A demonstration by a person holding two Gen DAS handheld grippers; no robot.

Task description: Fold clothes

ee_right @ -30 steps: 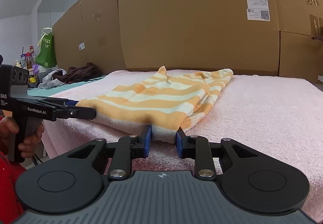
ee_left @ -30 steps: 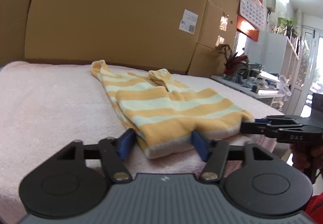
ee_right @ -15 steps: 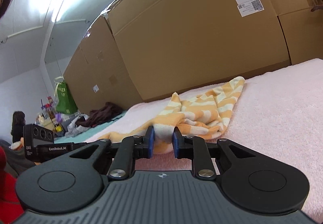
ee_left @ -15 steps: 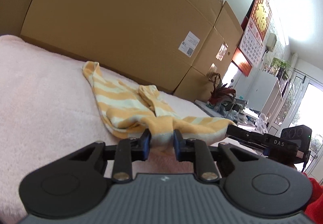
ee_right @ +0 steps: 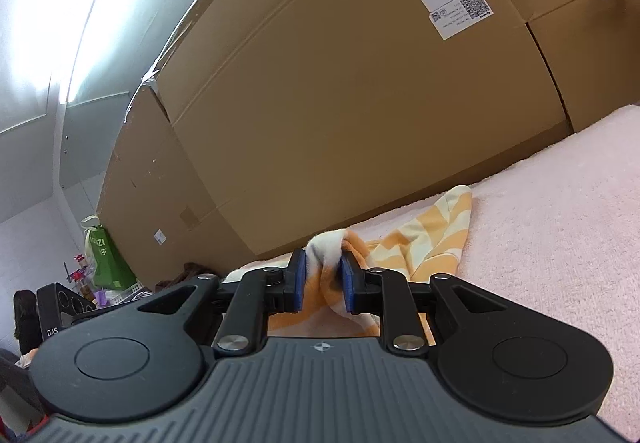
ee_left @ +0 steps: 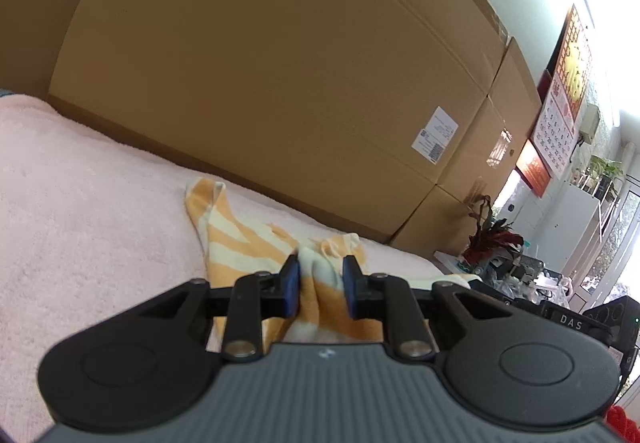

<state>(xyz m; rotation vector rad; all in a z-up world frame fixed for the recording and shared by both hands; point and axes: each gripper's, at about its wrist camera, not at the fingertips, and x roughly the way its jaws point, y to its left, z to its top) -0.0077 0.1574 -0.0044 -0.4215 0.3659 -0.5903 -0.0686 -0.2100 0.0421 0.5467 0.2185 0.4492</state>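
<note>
At the bottom of the left wrist view, the left gripper (ee_left: 320,285) is seen with its blue pads drawn narrow and a bunch of the striped garment (ee_left: 256,243) pinched between them; low in the right wrist view, the right gripper (ee_right: 323,281) is likewise closed to a narrow gap on a wad of the same orange-and-cream cloth. In both views the gripped hem is raised off the pink towel (ee_left: 80,211), and the rest of the garment is trailed away from the tools toward the centre of each frame, its long axis laid from the pads to a far corner that rests flat near the cardboard boxes (ee_left: 280,83). The garment is thus shown straight ahead of both tools, and neither tool can be judged the nearer. A fold in progress is suggested, with the near edge likely to be carried forward along that axis onto the far part. In the right of the left view, a calendar (ee_left: 564,111) and a plant (ee_left: 494,239) are seen beyond the bed
</note>
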